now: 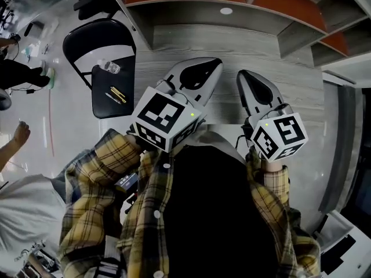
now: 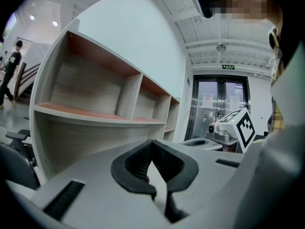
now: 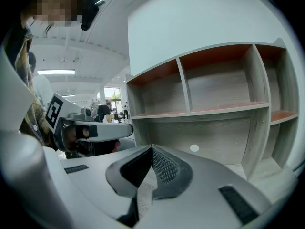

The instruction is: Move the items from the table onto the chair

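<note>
Black folding metal chair [image 1: 87, 45], far left, just beside the counter's left edge: its seat bears a clear plastic bottle [image 1: 110, 67] lying on its side and thin yellow pen-like sticks [image 1: 119, 94] lying slantwise. Grey left tool [image 1: 215, 64], jaws together on nothing, is the nearer to the chair, which lies off to its left. The right tool [image 1: 243, 75], jaws likewise together and empty, sits beside it over the pale wood-grain counter [image 1: 290, 91], where no item shows, so the transfer looks finished or nearly so.
</note>
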Demonstrator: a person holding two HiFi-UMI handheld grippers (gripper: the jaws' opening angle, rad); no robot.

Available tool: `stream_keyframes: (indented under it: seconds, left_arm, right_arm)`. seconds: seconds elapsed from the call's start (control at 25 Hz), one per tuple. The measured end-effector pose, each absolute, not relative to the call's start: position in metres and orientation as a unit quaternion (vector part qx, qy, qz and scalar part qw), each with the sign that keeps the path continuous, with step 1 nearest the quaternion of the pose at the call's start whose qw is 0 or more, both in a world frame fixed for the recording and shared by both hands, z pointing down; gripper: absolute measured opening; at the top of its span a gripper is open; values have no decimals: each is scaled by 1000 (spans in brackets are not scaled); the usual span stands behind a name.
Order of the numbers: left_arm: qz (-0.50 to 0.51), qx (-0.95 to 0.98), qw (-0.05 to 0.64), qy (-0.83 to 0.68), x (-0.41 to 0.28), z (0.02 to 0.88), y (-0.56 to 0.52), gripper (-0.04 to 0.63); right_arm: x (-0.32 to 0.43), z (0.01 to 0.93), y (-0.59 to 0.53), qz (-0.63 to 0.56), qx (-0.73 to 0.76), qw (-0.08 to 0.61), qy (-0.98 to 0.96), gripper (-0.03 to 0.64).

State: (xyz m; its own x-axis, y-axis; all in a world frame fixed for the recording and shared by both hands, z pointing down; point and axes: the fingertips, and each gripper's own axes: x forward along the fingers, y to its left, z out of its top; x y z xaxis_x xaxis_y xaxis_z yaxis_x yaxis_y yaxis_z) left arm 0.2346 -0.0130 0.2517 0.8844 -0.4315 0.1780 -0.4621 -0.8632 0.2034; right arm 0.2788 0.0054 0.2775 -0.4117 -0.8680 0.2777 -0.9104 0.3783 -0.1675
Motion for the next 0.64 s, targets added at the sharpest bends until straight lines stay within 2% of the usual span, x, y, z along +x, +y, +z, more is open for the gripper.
stream_keyframes:
  seconds: [0.36, 0.64]
  left_arm:
    - [49, 955, 148, -251, 238, 251, -29, 3]
    - [52, 952, 144, -264, 229, 252, -33, 3]
  right_arm:
    - [287, 280, 0, 148, 534, 75, -829, 17]
    - [279, 284, -2, 154, 529, 75, -831, 17]
